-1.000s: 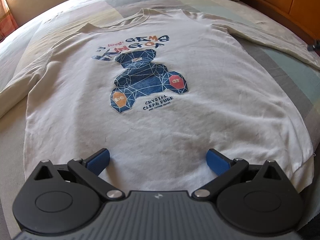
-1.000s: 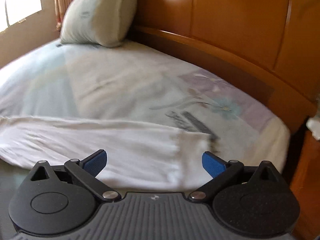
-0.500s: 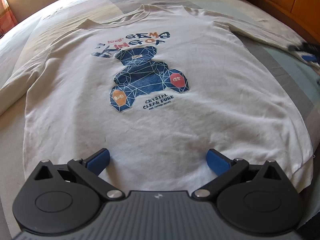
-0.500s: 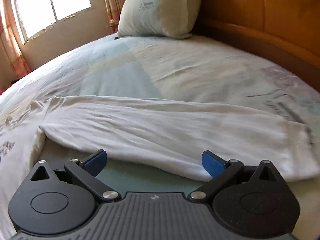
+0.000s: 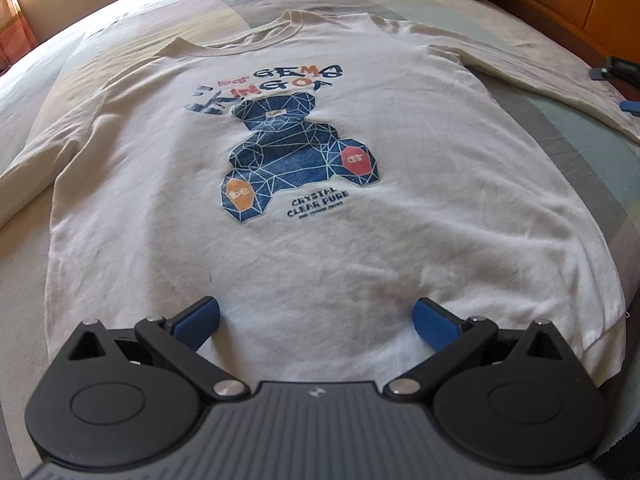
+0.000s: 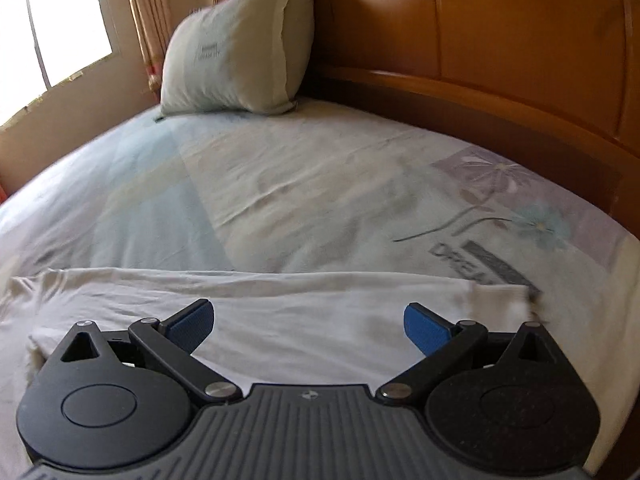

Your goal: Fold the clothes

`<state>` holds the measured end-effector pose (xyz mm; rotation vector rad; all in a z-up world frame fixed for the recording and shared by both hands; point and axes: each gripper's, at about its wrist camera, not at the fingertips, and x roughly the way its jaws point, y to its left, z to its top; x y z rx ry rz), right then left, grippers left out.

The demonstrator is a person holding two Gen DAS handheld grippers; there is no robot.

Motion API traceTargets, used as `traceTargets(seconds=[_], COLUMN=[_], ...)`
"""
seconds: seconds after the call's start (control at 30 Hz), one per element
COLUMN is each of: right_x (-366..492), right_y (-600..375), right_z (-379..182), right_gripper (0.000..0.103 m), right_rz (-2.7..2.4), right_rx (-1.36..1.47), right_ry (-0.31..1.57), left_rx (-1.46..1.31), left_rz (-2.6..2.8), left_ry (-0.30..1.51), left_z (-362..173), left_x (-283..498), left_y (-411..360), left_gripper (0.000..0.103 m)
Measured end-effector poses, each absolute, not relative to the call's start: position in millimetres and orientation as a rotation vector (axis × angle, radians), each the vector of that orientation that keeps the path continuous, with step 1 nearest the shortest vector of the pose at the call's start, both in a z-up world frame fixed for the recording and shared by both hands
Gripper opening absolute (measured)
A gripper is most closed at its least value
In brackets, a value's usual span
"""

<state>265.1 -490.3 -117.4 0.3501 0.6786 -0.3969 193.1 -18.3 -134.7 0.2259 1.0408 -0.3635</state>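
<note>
A white long-sleeved shirt (image 5: 320,264) with a blue geometric bear print (image 5: 296,156) lies flat, front up, on the bed. My left gripper (image 5: 316,322) hovers open over the shirt's hem, with nothing between its blue pads. In the right wrist view the shirt's right sleeve (image 6: 280,312) stretches across the bed, cuff (image 6: 500,300) to the right. My right gripper (image 6: 308,326) is open just above that sleeve. The right gripper's blue fingertips (image 5: 630,106) show at the far right edge of the left wrist view, by the sleeve end.
The bed sheet (image 6: 280,184) is pale blue and cream with a flower print. A pillow (image 6: 236,44) leans at the head of the bed by a window (image 6: 52,24). A wooden headboard (image 6: 500,52) runs along the right side.
The left gripper has drawn slightly nearer to the shirt. The right gripper swung its view back toward the headboard, from the sleeve's shoulder end to its cuff end.
</note>
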Motion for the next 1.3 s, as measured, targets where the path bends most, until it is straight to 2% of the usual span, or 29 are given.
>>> traceTargets(seconds=[0.2, 0.37, 0.47, 0.7, 0.97, 1.03, 1.3], right_x=[287, 281, 271, 251, 316, 335, 291], right_y=[-494, -505, -468, -338, -254, -257, -250], right_z=[-143, -129, -109, -85, -120, -137, -128], right_gripper=[0.103, 0.103, 0.103, 0.103, 0.103, 0.103, 0.103], right_rz=[-0.477, -0.582, -0.432, 0.286, 0.473, 0.448, 0.432], right_rx=[0.261, 0.289, 0.246, 0.155, 0.145, 0.185, 0.025], right_ry=[0.751, 0.76, 0.75, 0.661, 0.71, 0.782, 0.8], left_rx=[0.219, 0.236, 0.265, 0.335, 0.233, 0.207, 0.215], left_rz=[-0.368, -0.367, -0.365, -0.374, -0.339, -0.337, -0.377], left_ry=[1.043, 1.041, 1.029, 1.002, 1.042, 1.046, 1.044], left_z=[-136, -134, -131, -125, -129, -129, -126], left_x=[194, 194, 192, 173, 150, 146, 132], left_y=[-17, -20, -23, -25, 7, 16, 37], left_gripper=[0.103, 0.103, 0.102, 0.102, 0.102, 0.102, 0.102])
